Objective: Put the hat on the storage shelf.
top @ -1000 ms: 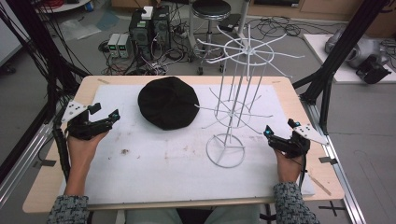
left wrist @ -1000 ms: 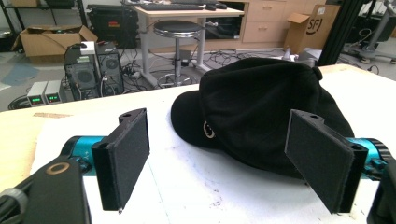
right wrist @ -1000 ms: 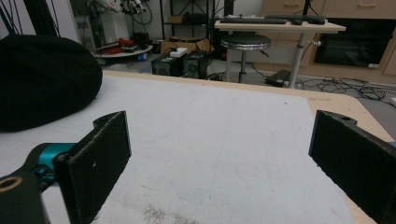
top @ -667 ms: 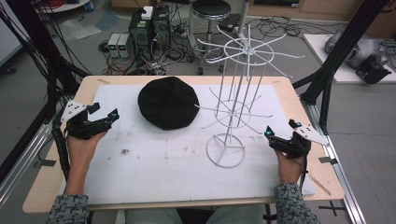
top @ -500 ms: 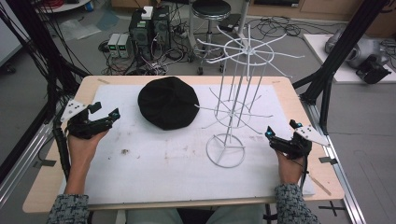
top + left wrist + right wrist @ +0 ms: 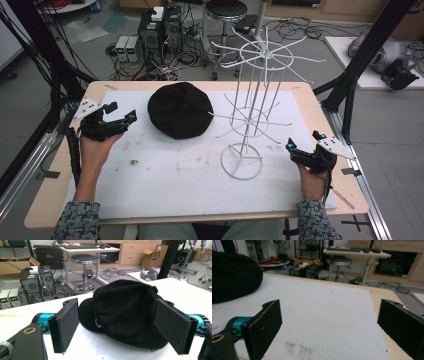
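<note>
A black cap [image 6: 180, 110] lies flat on the white mat [image 6: 165, 190], left of centre towards the far side. A tall white wire rack [image 6: 252, 100] with spreading hooks stands upright right of centre on a ring base [image 6: 241, 161]. My left gripper [image 6: 122, 111] rests at the table's left side, open, its jaws pointing at the cap a short gap away. In the left gripper view the cap [image 6: 125, 312] sits just beyond the open left gripper [image 6: 120, 323]. My right gripper [image 6: 303, 140] stands open at the right, beside the rack's base, and nothing is between its pads [image 6: 264, 330].
The wooden table [image 6: 320, 107] borders the mat on all sides. Black frame posts [image 6: 367, 55] rise at both far corners. Computers [image 6: 160, 25], a stool [image 6: 226, 10] and cables stand on the floor beyond. A small dark stain [image 6: 134, 162] marks the mat.
</note>
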Motion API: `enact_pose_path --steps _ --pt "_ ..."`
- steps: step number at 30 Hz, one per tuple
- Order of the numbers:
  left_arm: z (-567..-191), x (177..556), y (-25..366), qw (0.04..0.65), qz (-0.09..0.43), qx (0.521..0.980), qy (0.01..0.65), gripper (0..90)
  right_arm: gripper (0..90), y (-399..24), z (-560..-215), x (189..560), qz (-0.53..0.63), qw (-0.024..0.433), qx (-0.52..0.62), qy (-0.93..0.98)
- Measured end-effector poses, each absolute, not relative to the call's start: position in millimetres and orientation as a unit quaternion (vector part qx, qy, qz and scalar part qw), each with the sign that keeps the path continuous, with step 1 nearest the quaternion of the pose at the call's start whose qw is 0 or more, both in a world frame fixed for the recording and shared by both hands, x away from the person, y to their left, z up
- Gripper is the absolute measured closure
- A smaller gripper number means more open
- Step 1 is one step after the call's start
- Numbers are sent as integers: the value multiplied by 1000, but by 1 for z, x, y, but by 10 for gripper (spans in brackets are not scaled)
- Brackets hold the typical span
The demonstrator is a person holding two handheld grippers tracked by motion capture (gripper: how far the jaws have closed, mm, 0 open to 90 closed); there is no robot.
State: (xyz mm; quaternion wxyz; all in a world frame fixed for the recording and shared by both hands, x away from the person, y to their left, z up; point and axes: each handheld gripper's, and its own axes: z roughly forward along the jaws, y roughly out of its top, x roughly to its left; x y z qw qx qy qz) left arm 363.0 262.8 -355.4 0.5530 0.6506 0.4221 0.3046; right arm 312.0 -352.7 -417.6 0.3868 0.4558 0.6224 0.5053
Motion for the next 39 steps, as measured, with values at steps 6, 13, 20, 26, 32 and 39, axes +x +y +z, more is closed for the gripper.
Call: enact_pose_path --steps 6,13,20,26,32,39 --pt "-348 380 248 535 310 669 411 211 48 -354 -418 309 503 389 456 623" --pt "-334 398 231 529 309 689 387 211 48 -356 -419 307 501 387 455 626" --pt "-323 411 201 540 304 709 337 210 48 -357 -419 304 501 387 454 627" --pt "-325 425 172 542 295 728 298 211 49 -358 -419 303 503 385 456 626" --pt "-338 443 150 526 285 754 271 198 49 -359 -420 304 504 381 458 626" --pt "-358 466 137 504 278 773 267 202 48 -362 -421 306 508 377 459 624"
